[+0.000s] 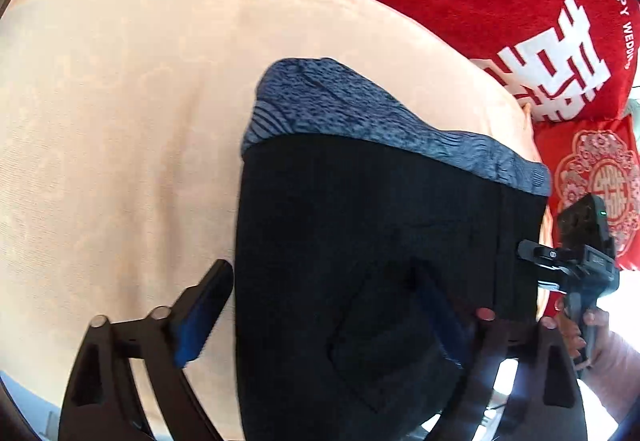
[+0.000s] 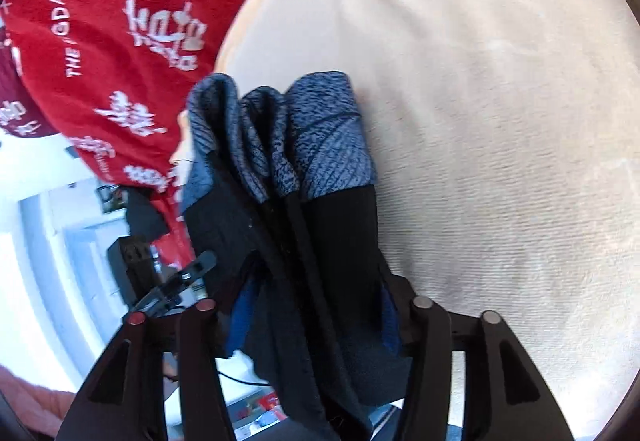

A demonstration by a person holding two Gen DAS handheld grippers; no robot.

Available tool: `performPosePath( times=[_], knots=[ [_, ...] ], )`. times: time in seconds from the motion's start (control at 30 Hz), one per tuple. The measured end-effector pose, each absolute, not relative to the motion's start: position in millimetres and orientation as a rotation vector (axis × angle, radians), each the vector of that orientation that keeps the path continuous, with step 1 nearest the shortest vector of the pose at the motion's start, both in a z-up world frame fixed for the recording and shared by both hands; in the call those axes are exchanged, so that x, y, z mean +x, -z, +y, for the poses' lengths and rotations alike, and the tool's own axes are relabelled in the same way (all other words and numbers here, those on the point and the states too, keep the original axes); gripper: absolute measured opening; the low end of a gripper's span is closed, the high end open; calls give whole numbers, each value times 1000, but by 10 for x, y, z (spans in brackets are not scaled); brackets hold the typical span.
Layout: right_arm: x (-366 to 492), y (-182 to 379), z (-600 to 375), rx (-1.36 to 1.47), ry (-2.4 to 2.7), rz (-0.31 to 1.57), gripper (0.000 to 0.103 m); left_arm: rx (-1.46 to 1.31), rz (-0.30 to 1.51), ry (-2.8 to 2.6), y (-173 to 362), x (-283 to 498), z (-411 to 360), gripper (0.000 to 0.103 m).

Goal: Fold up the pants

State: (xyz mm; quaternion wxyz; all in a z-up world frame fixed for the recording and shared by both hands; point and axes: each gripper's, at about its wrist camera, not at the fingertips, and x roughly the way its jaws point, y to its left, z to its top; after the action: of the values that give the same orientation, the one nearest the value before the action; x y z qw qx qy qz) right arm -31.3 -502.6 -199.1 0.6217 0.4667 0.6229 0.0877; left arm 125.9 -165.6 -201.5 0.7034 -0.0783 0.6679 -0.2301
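Black cloth fills the gap of your right gripper [image 2: 316, 317]: its jaws are clamped on a bunched edge of the pants [image 2: 304, 201], blue pads pressed against the fabric on both sides. Gathered folds of the pants run forward from that grip, black near the jaws, mottled blue-grey knit at the far end.

Your left gripper [image 1: 320, 305] has its jaws spread wide. One blue-padded finger sits off the pants' left edge, over the peach blanket [image 1: 120, 121]; the other finger lies over the black fabric and is hard to make out against it. Whether either pad touches the cloth cannot be told.

Taking the pants [image 1: 380, 221] as landmark in the left wrist view:
- black section nearest the left gripper, with a stitched pocket outline showing; blue-grey knit band at the far end.
- peach blanket lies under the pants and spreads to their left and beyond them.
- red bedspread [image 1: 460, 1] with white characters and lettering lies beyond the blanket, past the knit band.
- red cushion [image 1: 592, 177] with a white round motif sits right of the knit band.
- your right gripper's body and the hand [image 1: 600, 337] holding it show at the pants' right edge.
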Motion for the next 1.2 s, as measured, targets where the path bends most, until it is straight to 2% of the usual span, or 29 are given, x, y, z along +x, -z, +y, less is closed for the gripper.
performPosePath(
  times=[0.03, 0.2, 0.27, 0.3, 0.33, 0.37, 0.5, 0.67, 0.87, 1.2],
  knots=[
    [-309, 1972, -5007, 1052, -174, 1442, 67, -158, 1479, 503, 1979, 1266, -1660, 93],
    [-290, 1578, -4901, 834, 5, 1456, 65, -141, 1387, 447, 1632, 1342, -1563, 93],
    [-305, 1390, -4929, 775, 73, 1414, 45, -146, 1342, 472, 1452, 1384, -1554, 93],
    [-303, 1311, -4943, 779, 91, 1387, 32, -142, 1324, 492, 1381, 1405, -1580, 93],
    [-299, 1209, -4972, 786, 112, 1349, 23, -141, 1305, 529, 1310, 1432, -1633, 93],
    [-289, 1137, -4990, 787, 118, 1321, 21, -143, 1299, 554, 1284, 1455, -1680, 93],
    [-93, 940, -4917, 759, 48, 1257, 20, -98, 1298, 623, 1328, 1519, -1980, 93],
    [134, 1182, -4797, 686, 21, 1333, 17, -16, 1313, 571, 1635, 1552, -2204, 93],
    [142, 1311, -4870, 667, 1, 1316, 14, 78, 1326, 541, 1799, 1550, -2210, 93],
    [-73, 1172, -4751, 649, 32, 1362, 20, 117, 1373, 464, 1631, 1360, -2013, 93]
  ],
)
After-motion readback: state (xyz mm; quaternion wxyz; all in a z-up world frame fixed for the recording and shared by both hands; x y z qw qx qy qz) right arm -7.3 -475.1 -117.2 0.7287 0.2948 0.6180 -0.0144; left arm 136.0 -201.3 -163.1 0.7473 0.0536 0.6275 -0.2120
